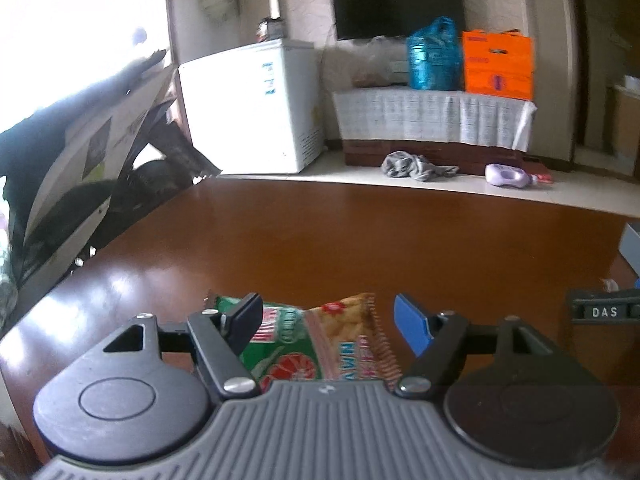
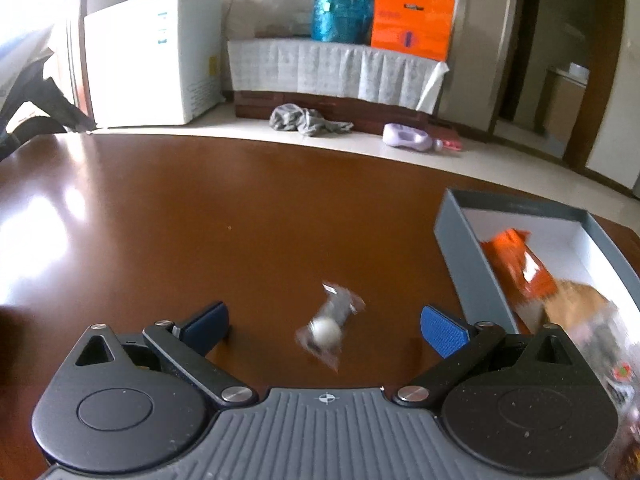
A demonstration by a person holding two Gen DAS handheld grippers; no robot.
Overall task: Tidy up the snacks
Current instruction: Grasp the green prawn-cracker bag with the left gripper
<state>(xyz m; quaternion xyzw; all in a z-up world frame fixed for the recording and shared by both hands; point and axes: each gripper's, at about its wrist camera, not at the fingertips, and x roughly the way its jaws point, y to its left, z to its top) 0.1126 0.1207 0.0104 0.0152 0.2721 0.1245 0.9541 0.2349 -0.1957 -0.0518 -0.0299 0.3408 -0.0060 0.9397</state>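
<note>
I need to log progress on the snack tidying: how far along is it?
Partly done. An orange packet and another blurred snack beside it already lie in the grey box. Nothing is gripped: the left tongs sit open around a green cracker bag, and the right tongs are open around a small clear-wrapped sweet. Both remain on the table.

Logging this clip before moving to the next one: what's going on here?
A person is sorting snacks on a brown table with handheld tongs in each hand. The left tongs are open around a green and red snack packet, not yet closed on it. The right tongs are open over a small clear-wrapped white candy lying on the table. A grey box to the right already holds an orange packet and other snacks, blurred.
</note>
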